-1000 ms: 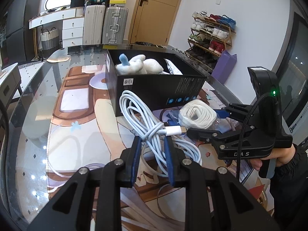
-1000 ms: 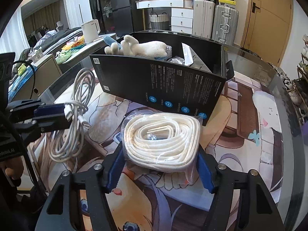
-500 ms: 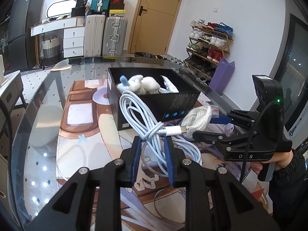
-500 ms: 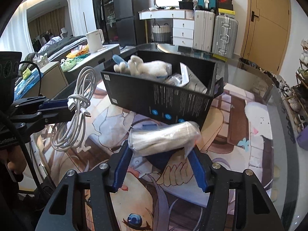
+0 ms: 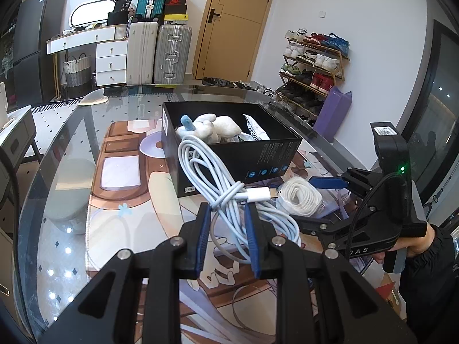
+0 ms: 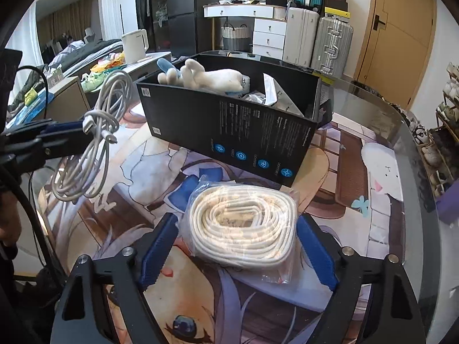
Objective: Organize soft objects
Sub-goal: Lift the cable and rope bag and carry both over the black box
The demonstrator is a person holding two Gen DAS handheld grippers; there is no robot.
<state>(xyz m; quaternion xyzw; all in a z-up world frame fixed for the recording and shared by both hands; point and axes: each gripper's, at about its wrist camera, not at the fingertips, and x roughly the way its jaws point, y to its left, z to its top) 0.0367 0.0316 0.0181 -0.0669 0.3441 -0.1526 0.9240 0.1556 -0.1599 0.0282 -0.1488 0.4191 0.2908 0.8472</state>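
Note:
My left gripper (image 5: 226, 218) is shut on a bundled white charging cable (image 5: 218, 180) and holds it above the mat, near the black box (image 5: 229, 157). The cable also shows in the right wrist view (image 6: 94, 137). My right gripper (image 6: 238, 243) is shut on a bagged coil of white cord (image 6: 243, 226), held flat a little above the mat in front of the box (image 6: 229, 132). The coil shows in the left wrist view (image 5: 299, 197) too. A white plush toy (image 6: 206, 77) and a plastic packet (image 6: 275, 94) lie in the box.
The box stands on a printed anime mat (image 6: 358, 189) on a glass table (image 5: 66, 149). A white kettle (image 6: 134, 46) stands on a side counter. Suitcases (image 5: 160, 54), a drawer unit and a shoe rack (image 5: 312, 66) stand beyond the table.
Both grippers have lifted their loads off the mat and drawn back from the box. The bagged coil tipped on edge and is now flat again.

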